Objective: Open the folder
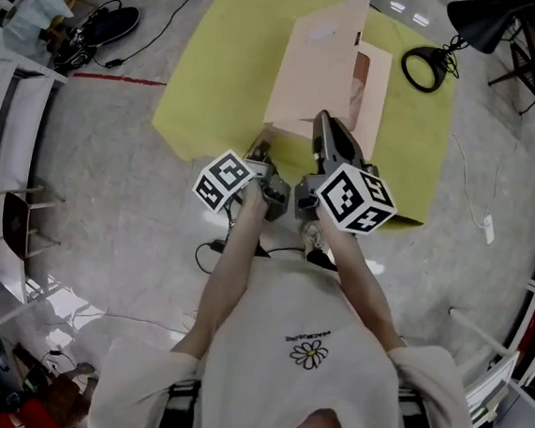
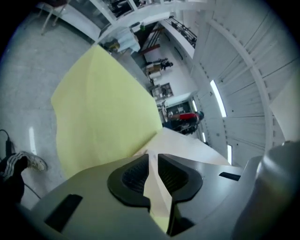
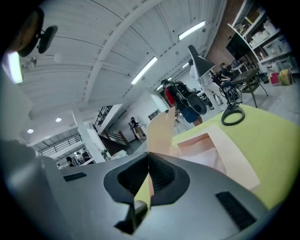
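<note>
A yellow mat [image 1: 213, 90] is lying spread on the grey floor [image 1: 111, 175]. A black ring [image 1: 425, 68] is resting on its far right corner, near a black lamp [image 1: 488, 21]. A black shoe [image 1: 112, 24] is sitting off to the left, close to a red strip [image 1: 120, 78], and a wooden chair [image 1: 8, 221] is standing at the left edge.

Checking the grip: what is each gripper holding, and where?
Both pinch the folder: right gripper on the raised cover's near edge, left gripper on its near-left corner.

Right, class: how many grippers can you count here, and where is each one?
2. The left gripper clamps the folder's near left corner; the right gripper clamps its raised cover's near edge. None seems hidden.
</note>
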`<action>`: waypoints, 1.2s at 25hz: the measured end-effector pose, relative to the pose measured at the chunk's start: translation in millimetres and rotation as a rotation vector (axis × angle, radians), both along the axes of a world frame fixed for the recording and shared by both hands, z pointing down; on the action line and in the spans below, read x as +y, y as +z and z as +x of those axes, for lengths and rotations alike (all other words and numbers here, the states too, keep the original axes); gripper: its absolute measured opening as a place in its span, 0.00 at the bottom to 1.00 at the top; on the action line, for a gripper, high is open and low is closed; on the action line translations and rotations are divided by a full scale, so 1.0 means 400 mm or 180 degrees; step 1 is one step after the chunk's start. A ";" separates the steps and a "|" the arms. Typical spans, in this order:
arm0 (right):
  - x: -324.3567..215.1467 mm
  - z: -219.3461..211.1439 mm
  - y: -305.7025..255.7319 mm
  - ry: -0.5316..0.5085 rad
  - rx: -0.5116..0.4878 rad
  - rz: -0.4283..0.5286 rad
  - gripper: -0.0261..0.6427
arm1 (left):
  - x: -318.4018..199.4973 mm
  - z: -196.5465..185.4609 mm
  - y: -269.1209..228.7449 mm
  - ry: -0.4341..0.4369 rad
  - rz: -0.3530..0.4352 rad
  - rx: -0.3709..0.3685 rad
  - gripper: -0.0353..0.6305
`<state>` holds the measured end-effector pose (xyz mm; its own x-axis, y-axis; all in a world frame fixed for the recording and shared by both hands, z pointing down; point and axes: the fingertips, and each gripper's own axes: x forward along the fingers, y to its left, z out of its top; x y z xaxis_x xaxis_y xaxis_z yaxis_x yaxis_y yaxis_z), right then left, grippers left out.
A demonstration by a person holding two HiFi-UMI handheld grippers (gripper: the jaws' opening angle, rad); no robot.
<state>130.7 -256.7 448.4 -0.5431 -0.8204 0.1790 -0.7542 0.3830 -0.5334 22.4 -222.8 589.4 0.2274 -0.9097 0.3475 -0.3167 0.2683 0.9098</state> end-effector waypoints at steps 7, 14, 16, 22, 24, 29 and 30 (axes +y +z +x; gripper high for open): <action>-0.005 -0.145 -0.050 -0.0061 0.0375 0.0406 0.06 | 0.068 -0.284 -0.151 -0.0732 0.0259 -0.0525 0.08; 0.024 -0.411 -0.075 -0.0214 0.1289 0.1096 0.06 | 0.143 -0.578 -0.254 -0.1119 0.0500 -0.0695 0.08; 0.027 -0.480 -0.062 -0.0284 0.1562 0.1264 0.06 | 0.143 -0.646 -0.264 -0.1141 0.0546 -0.0768 0.08; 0.023 -0.679 0.048 -0.0708 0.2445 0.1420 0.06 | 0.138 -0.798 -0.248 -0.0965 0.0566 -0.0719 0.08; 0.012 -0.742 0.092 -0.0930 0.2676 0.1358 0.06 | 0.138 -0.832 -0.240 -0.0929 0.0534 -0.0734 0.08; -0.044 -0.850 0.208 -0.1421 0.3135 0.1234 0.06 | 0.136 -0.886 -0.208 -0.1012 0.0501 -0.0651 0.08; -0.052 -0.873 0.234 -0.1520 0.3226 0.1216 0.06 | 0.140 -0.902 -0.202 -0.1037 0.0494 -0.0636 0.08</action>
<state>-218.3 -277.4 541.9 -0.5605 -0.6665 0.4916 -0.5042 0.7455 0.4359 -338.5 -166.6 508.5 -0.1392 -0.9680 0.2087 -0.4126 0.2483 0.8764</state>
